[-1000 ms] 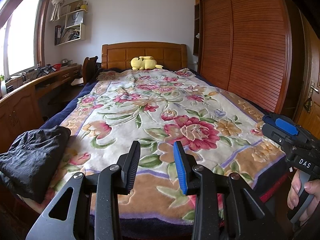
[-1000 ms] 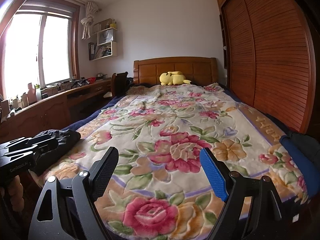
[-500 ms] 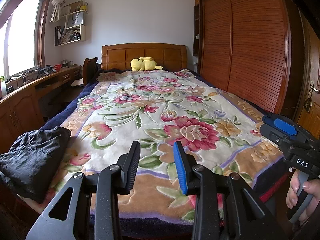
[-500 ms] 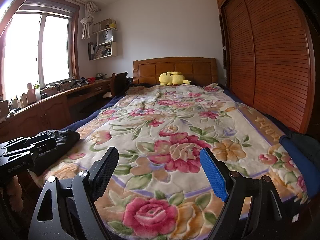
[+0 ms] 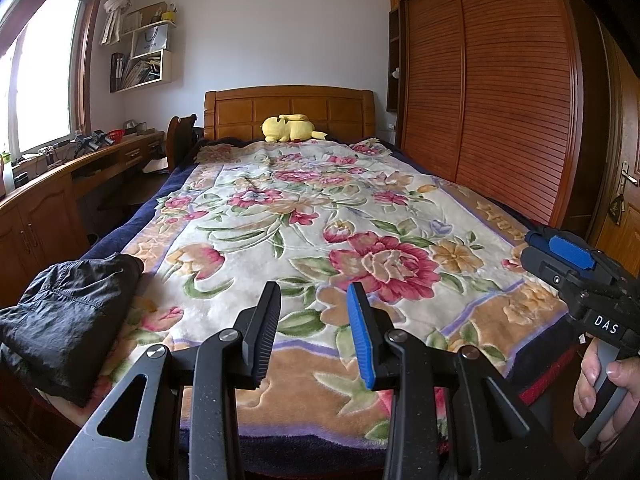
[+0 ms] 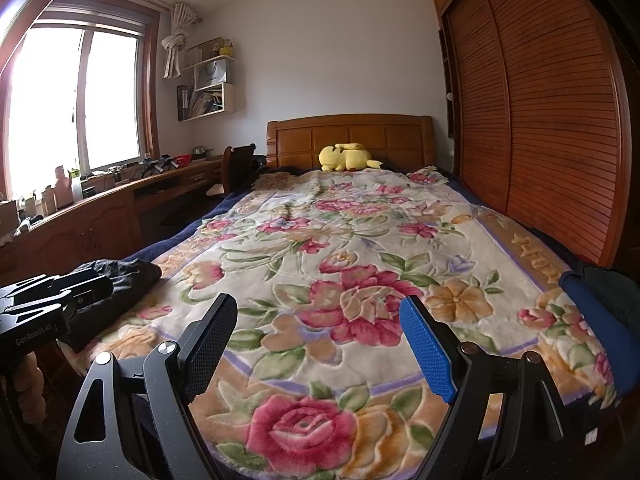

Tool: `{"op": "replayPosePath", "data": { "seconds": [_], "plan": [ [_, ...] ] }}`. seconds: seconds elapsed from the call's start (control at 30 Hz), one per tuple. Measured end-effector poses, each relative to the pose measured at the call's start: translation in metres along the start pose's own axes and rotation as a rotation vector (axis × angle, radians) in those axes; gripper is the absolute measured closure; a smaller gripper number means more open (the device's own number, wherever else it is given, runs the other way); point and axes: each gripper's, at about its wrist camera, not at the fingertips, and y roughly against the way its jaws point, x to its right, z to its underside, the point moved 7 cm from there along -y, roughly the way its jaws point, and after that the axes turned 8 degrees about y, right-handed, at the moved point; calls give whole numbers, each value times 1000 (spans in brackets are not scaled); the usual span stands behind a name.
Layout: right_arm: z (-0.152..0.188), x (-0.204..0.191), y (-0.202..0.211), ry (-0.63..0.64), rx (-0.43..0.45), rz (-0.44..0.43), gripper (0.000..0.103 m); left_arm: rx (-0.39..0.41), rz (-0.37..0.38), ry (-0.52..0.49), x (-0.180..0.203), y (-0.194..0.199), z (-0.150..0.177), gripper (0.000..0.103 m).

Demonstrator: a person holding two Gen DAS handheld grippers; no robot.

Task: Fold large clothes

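Two grippers, mine, hold nothing: left (image 5: 314,330) narrow, right (image 6: 320,350) wide. Black garment (image 5: 70,316) lies bunched at the bed's (image 5: 304,216) near-left corner; whether folded or awaiting folding, I can't tell.

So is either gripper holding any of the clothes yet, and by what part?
Nothing is held. The left gripper and right gripper are both open above the floral blanket; the black garment lies untouched at the bed's left edge.
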Motion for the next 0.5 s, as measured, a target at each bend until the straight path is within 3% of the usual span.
{"op": "replayPosePath", "data": {
  "seconds": [0.5],
  "plan": [
    [1,2,1,4,5,-7,18,-4,2,6,-3,-1,1,68]
  ]
}}
